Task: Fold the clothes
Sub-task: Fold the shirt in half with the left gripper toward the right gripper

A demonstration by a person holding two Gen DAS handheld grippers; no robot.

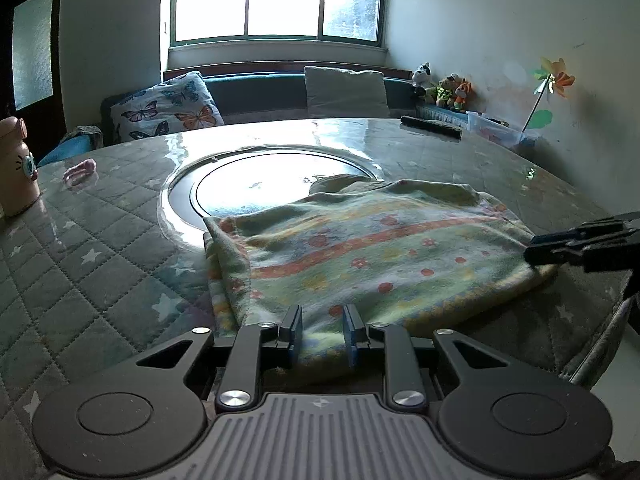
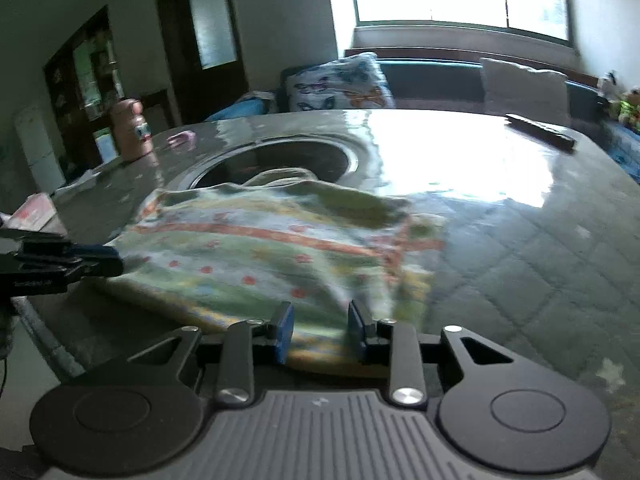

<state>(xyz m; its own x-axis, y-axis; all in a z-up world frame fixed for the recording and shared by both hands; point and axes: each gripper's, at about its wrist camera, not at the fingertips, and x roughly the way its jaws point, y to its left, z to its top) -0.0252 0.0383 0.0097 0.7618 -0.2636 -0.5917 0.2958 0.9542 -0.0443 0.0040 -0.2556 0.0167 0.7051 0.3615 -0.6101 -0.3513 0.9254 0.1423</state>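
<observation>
The garment (image 1: 372, 256), a striped, flower-dotted knit, lies partly folded at the lower middle of both frames on the quilted table (image 1: 80, 272), its far edge overlapping the round glass inset (image 1: 256, 188) at the table's centre. One fold runs down its left side in the left wrist view.

The left gripper (image 1: 322, 330) sits at the bottom centre over the garment's near hem, jaws narrowly apart with cloth showing in the gap; whether the pads press it I cannot tell. The right gripper (image 2: 320, 330) stands likewise over the near edge, jaws narrowly apart, cloth between them, grip unclear (that frame is blurred).

Containers: one clear plastic box (image 1: 496, 128) at the upper right, contents too small to make out; one pink bottle (image 1: 14, 164) at the left edge, cut off.

Counted: two cushions (image 1: 168, 108) on the bench, three or so plush toys (image 1: 444, 88), one dark remote (image 1: 432, 127), one small pink thing (image 1: 80, 171), one pinwheel (image 1: 554, 78).
</observation>
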